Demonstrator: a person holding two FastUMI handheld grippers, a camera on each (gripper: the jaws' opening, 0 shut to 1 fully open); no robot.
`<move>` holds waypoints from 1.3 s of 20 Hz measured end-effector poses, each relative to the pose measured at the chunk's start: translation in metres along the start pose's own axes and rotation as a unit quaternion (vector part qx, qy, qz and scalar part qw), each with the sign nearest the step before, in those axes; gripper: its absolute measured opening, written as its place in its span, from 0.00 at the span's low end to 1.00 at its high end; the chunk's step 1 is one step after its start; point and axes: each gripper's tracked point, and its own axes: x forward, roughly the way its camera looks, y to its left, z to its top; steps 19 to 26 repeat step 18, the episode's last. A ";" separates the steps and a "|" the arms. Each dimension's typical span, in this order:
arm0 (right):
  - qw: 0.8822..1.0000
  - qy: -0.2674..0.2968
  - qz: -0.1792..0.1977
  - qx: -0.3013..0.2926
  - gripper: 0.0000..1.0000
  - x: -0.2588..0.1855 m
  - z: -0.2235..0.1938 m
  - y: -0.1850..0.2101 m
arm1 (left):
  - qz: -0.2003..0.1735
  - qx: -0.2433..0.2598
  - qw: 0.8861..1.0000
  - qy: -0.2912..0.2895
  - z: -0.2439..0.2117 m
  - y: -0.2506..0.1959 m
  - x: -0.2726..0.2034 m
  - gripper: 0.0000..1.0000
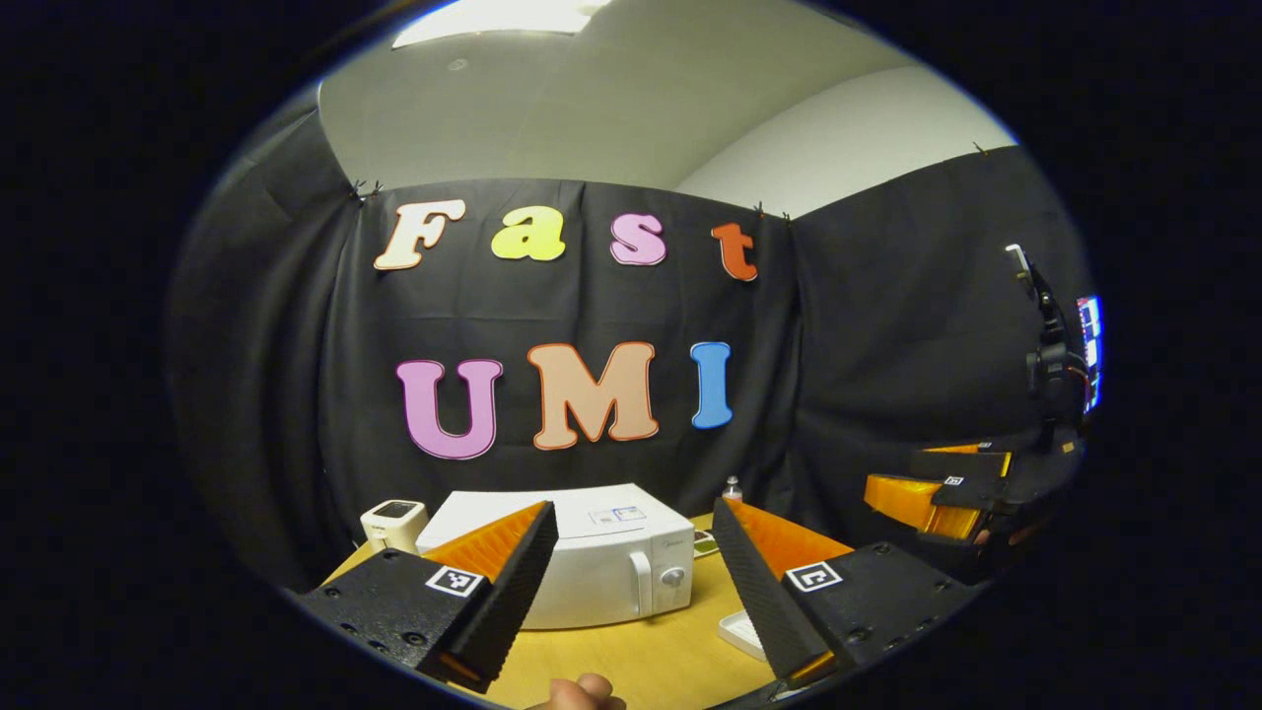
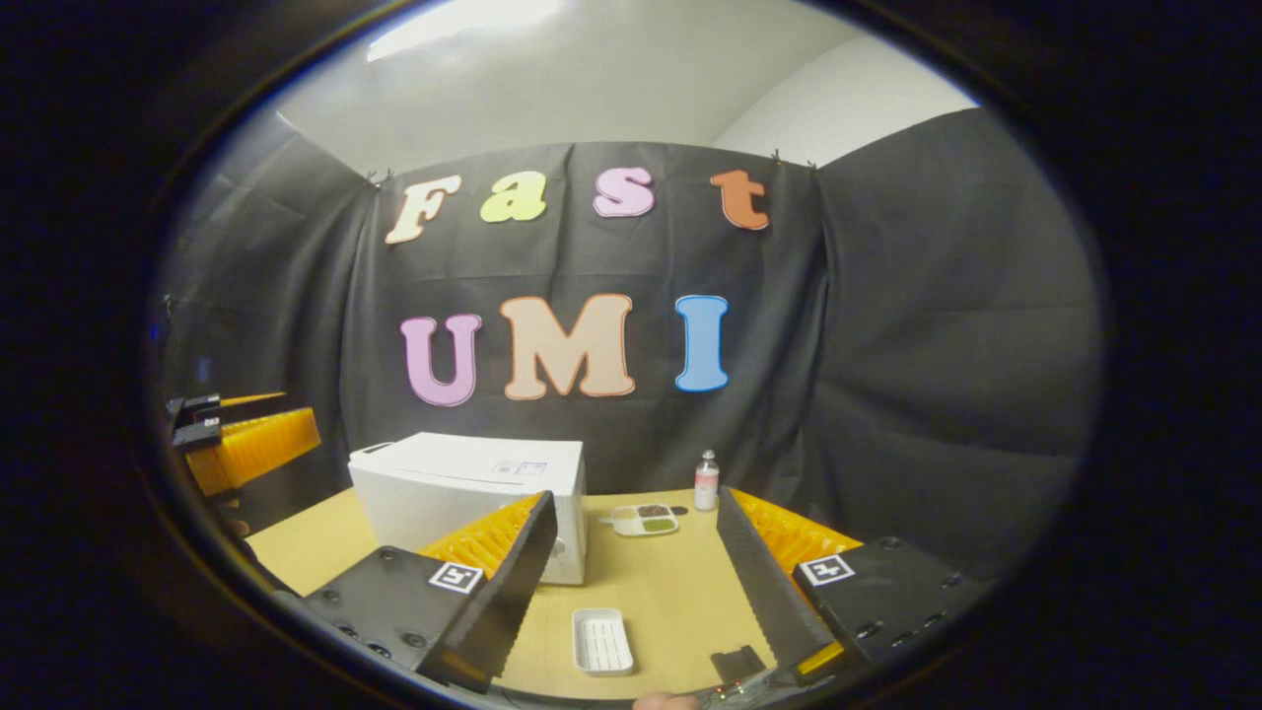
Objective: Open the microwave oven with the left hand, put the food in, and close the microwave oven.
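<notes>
left tool wide open, empty | right tool wide open, empty | microwave closed

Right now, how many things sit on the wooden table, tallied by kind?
White microwave oven: 1
Small white box-shaped device: 1
Small clear bottle: 1
Divided food tray: 1
Empty white ribbed tray: 1
Small flat black item: 1
Total: 6

My left tongs hang above the worktop, with the microwave oven standing ahead between their fingers and a small device to its left. Beyond my right tongs a tray lies on the worktop, the food dish farther ahead, a bottle just right of it.
</notes>
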 end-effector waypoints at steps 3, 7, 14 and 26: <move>1.000 -0.003 0.003 -0.003 0.92 -0.002 0.001 0.006 | 0.013 0.000 0.999 0.047 -0.023 -0.002 -0.005 0.96; 1.000 -0.001 0.003 -0.003 0.92 -0.005 -0.003 0.010 | 0.021 0.014 0.999 0.040 -0.014 0.006 -0.007 0.96; 1.000 0.000 0.005 -0.003 0.92 -0.007 -0.008 0.022 | 0.027 0.013 0.998 0.051 -0.019 0.015 -0.013 0.96; 1.000 0.003 0.005 -0.004 0.92 -0.008 -0.009 0.024 | 0.032 0.013 0.998 0.047 -0.017 0.021 -0.012 0.96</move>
